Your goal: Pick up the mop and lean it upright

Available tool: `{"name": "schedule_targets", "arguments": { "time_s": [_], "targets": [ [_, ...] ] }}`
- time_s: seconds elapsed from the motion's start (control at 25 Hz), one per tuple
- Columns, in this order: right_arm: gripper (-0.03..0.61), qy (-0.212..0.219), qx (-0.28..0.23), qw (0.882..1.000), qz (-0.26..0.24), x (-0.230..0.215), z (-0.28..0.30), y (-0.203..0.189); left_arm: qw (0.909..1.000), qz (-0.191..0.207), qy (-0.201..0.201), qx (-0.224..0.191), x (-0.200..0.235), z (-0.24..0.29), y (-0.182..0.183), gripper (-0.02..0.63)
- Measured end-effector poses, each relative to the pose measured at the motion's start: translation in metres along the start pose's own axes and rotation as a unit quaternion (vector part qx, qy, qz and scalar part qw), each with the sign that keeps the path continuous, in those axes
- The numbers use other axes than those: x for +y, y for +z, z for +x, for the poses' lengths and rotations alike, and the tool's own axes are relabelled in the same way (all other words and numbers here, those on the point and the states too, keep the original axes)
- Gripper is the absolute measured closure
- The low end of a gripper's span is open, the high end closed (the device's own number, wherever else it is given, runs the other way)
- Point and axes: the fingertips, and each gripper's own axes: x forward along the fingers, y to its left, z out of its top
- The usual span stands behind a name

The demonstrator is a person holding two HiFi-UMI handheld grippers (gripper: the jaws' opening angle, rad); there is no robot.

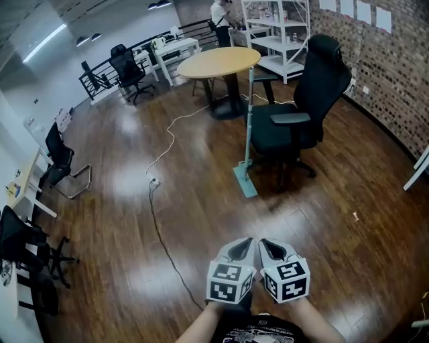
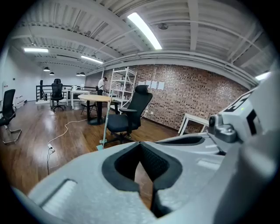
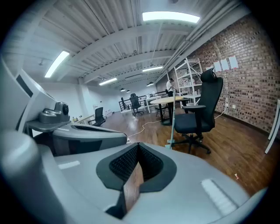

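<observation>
The mop (image 1: 251, 114) stands upright, its pale teal handle leaning on the black office chair (image 1: 305, 100) and its flat teal head (image 1: 244, 181) on the wood floor. It also shows far ahead in the left gripper view as the mop (image 2: 106, 122) and in the right gripper view as the mop (image 3: 173, 118). My left gripper (image 1: 242, 244) and right gripper (image 1: 267, 244) sit side by side close to my body, well short of the mop. Both are shut with nothing between the jaws, as seen on the left gripper (image 2: 140, 145) and the right gripper (image 3: 138, 147).
A round wooden table (image 1: 218, 61) stands behind the chair. A white cable (image 1: 167, 144) runs across the floor to a plug block (image 1: 154, 181). Black chairs (image 1: 60, 161) line the left; a white shelf (image 1: 278, 33) and brick wall (image 1: 389, 74) are at the right. A person (image 1: 220, 20) stands far back.
</observation>
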Motion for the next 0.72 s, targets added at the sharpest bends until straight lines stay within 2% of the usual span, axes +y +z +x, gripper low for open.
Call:
{"name": "schedule_targets", "arguments": {
  "time_s": [0.36, 0.6, 0.72],
  "targets": [
    [0.577, -0.012, 0.003, 1.0, -0.003, 0.009, 0.121, 0.062, 0.9995, 0.0, -0.031, -0.001, 0.113, 0.053, 0.051, 0.614],
    [0.57, -0.015, 0.008, 1.0, -0.002, 0.02, 0.17, 0.1, 0.9995, -0.007, -0.031, 0.0, 0.167, 0.063, 0.084, 0.614],
    [0.557, -0.015, 0.01, 1.0, 0.003, 0.018, 0.216, 0.11, 0.9995, -0.011, -0.03, -0.004, 0.21, 0.084, 0.091, 0.614]
  ]
}}
